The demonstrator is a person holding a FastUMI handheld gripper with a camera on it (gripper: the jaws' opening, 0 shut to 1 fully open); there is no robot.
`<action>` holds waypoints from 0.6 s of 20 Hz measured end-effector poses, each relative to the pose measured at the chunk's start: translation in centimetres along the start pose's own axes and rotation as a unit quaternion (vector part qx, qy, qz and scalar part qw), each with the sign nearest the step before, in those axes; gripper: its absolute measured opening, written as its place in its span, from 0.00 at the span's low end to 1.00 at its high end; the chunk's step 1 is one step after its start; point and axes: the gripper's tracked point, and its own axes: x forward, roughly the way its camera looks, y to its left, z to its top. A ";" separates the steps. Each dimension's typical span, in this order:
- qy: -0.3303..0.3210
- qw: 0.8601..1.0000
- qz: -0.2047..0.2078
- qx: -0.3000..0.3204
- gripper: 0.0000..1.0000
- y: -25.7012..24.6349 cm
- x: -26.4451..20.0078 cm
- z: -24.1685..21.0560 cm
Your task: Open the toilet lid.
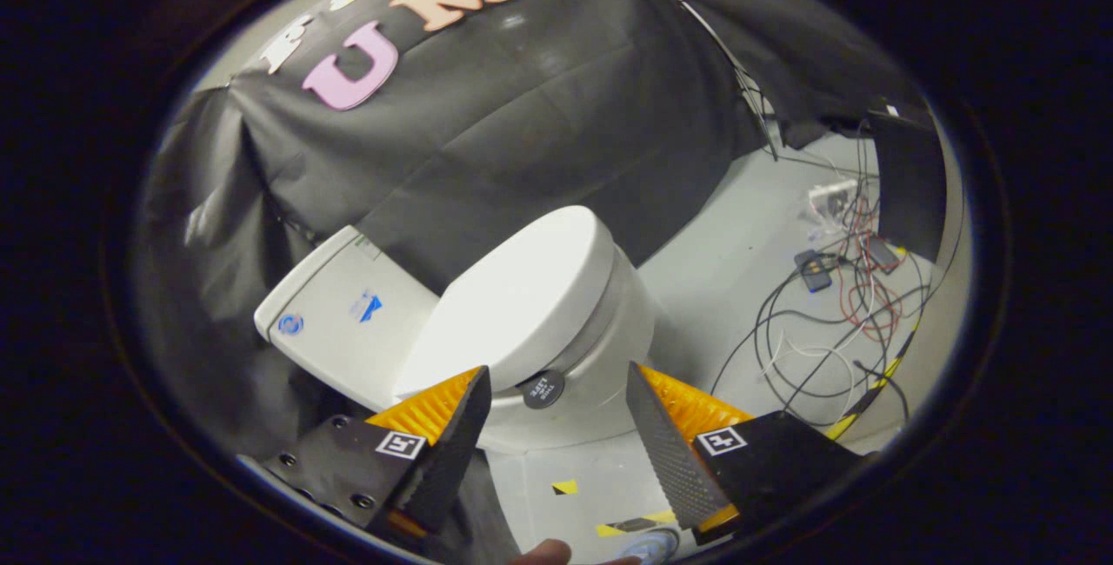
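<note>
A white toilet stands ahead of me, with its lid (522, 295) down flat over the bowl (609, 348) and the cistern (339, 322) behind it against the black cloth wall. A small round dark tag (543, 390) hangs at the lid's near edge, between my fingers and just beyond them. My gripper (556, 391) is open, its two orange-and-black fingers (452, 426) spread wide, one to each side of the bowl's front. Nothing is held, and the fingertips look a little short of the lid.
A tangle of black, red and white cables (835, 322) with small boxes lies on the pale floor beside the toilet. Yellow-and-black tape marks (565, 487) sit on the floor below the bowl. A fingertip (543, 552) shows under the fingers.
</note>
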 end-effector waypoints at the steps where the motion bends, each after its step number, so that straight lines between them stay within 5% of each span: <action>1: -0.010 1.000 -0.003 0.016 0.97 -0.3 0.5 0.5; 8: -0.048 0.983 0.009 0.178 0.96 -1.4 1.7 0.7; 12: -0.012 0.968 0.028 0.249 0.96 -0.3 4.0 -2.0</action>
